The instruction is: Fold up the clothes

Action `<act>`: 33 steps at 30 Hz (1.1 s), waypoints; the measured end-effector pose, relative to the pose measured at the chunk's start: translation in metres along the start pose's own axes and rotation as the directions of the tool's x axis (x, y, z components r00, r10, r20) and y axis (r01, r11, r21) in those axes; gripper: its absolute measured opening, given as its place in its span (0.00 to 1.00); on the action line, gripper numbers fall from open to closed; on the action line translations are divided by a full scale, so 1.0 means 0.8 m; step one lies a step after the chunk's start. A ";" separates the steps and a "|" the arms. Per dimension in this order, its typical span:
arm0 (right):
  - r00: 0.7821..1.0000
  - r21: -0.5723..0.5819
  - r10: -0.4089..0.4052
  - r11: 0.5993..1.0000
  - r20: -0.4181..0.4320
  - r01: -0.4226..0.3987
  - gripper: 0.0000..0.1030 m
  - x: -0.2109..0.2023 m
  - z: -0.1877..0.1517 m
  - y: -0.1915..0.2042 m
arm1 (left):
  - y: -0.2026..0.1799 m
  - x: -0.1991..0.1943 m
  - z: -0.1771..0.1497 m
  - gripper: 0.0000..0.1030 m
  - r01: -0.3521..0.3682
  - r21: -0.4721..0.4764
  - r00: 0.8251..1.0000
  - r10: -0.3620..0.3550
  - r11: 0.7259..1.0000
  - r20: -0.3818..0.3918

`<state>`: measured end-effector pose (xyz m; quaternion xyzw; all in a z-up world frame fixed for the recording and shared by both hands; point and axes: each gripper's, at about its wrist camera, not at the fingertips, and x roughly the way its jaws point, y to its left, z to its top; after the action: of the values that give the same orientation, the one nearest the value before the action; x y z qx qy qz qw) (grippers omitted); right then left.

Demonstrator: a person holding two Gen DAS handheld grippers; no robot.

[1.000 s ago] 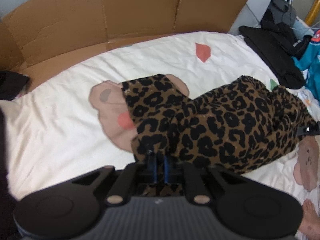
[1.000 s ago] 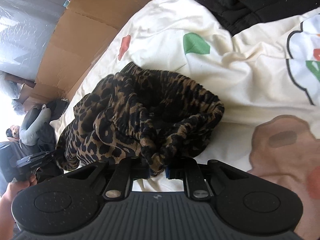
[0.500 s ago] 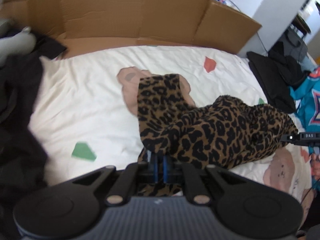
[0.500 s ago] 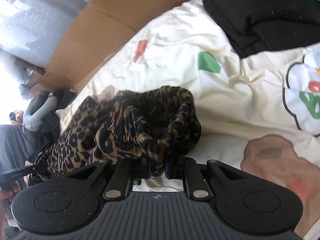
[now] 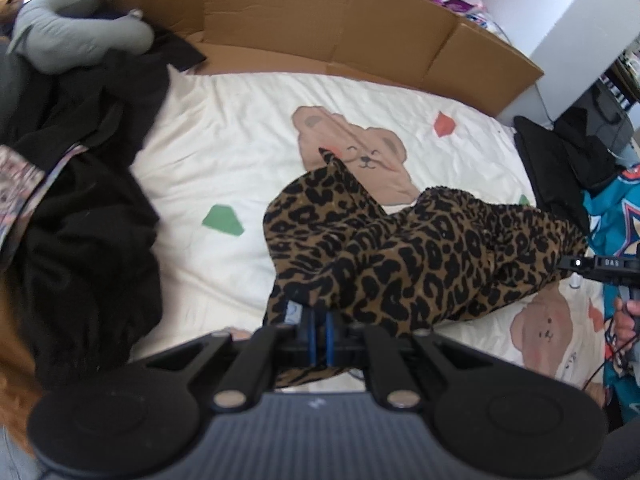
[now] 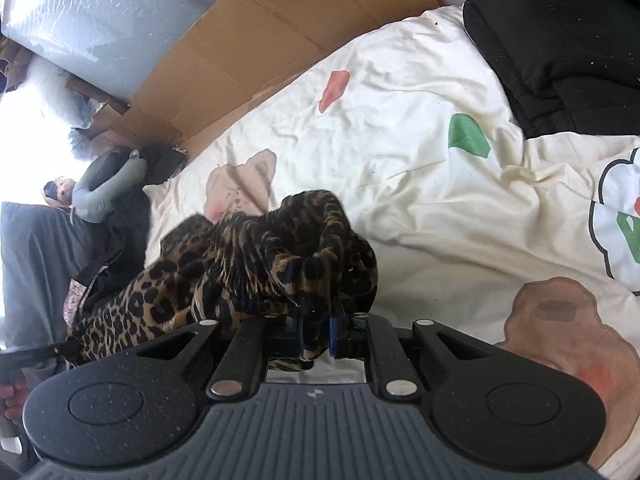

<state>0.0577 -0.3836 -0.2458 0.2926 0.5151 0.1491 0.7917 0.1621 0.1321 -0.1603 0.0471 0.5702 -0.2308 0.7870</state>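
A leopard-print garment hangs stretched above the cream bedsheet between both grippers. My left gripper is shut on its near edge, with the cloth pinched between the blue pads. In the right wrist view the same leopard-print garment bunches up in front of my right gripper, which is shut on a thick fold of it. The right gripper shows at the far right of the left wrist view, holding the other end. One loose corner of the garment points up toward the printed bear.
Black clothes are piled on the left of the bed, with a grey neck pillow behind them. A folded black garment and a teal jersey lie at the right. Cardboard lines the far edge.
Both grippers have risen with the garment, lifting it off the sheet. The left one also swung sideways, bringing the black pile and grey pillow into view; the bear print is now uncovered.
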 end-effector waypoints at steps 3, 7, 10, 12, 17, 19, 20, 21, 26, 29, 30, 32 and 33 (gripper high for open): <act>1.000 -0.007 0.002 1.000 -0.002 -0.002 0.09 -0.008 0.001 0.005 | 0.005 -0.015 -0.006 0.05 0.000 -0.022 1.000 0.000 1.000 -0.008; 0.999 -0.007 -0.022 1.000 -0.028 0.022 0.09 -0.026 0.009 0.015 | 0.008 -0.040 -0.012 0.05 0.012 -0.057 1.000 -0.013 0.998 -0.014; 0.998 -0.035 -0.044 0.998 -0.052 0.043 0.09 -0.043 0.019 0.028 | 0.002 -0.056 -0.018 0.05 0.012 -0.049 0.999 -0.013 0.999 -0.038; 0.996 -0.057 -0.058 0.997 -0.064 0.054 0.09 -0.052 0.025 0.035 | -0.002 -0.066 -0.023 0.05 0.016 -0.046 0.998 -0.018 0.999 -0.053; 0.992 -0.077 -0.099 0.993 -0.073 0.093 0.09 -0.047 0.027 0.026 | -0.002 -0.052 -0.042 0.05 0.014 -0.062 0.997 -0.019 0.998 -0.075; 0.991 -0.053 -0.115 0.992 -0.074 0.111 0.09 -0.037 0.023 0.011 | 0.001 -0.034 -0.053 0.05 0.015 -0.089 0.997 -0.021 0.996 -0.077; 0.989 -0.043 -0.124 0.992 -0.074 0.122 0.09 -0.032 0.020 0.004 | 0.002 -0.025 -0.059 0.05 0.015 -0.093 0.997 -0.023 0.996 -0.079; 0.988 -0.034 -0.137 0.990 -0.075 0.135 0.09 -0.028 0.016 -0.003 | 0.003 -0.017 -0.064 0.05 0.016 -0.098 0.996 -0.024 0.995 -0.080; 0.980 0.009 -0.180 0.983 -0.090 0.181 0.09 -0.012 -0.002 -0.035 | 0.009 0.030 -0.083 0.05 0.017 -0.107 0.994 -0.028 0.994 -0.104; 0.976 0.027 -0.195 0.980 -0.096 0.199 0.09 -0.004 -0.009 -0.050 | 0.014 0.057 -0.094 0.05 0.009 -0.122 0.991 -0.025 0.992 -0.133; 0.975 0.026 -0.203 0.978 -0.095 0.206 0.09 -0.001 -0.011 -0.054 | 0.017 0.066 -0.099 0.05 0.006 -0.122 0.989 -0.024 0.993 -0.144; 0.971 0.040 -0.217 0.974 -0.102 0.222 0.09 0.007 -0.016 -0.063 | 0.021 0.084 -0.109 0.05 0.002 -0.126 0.985 -0.024 0.992 -0.170; 0.969 0.051 -0.221 0.972 -0.108 0.227 0.09 0.010 -0.018 -0.068 | 0.023 0.093 -0.115 0.05 0.000 -0.129 0.983 -0.024 0.992 -0.184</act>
<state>0.0447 -0.4174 -0.2896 0.2495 0.5889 0.0571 0.7666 0.1077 0.1567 -0.2638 0.0140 0.6549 -0.1929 0.7305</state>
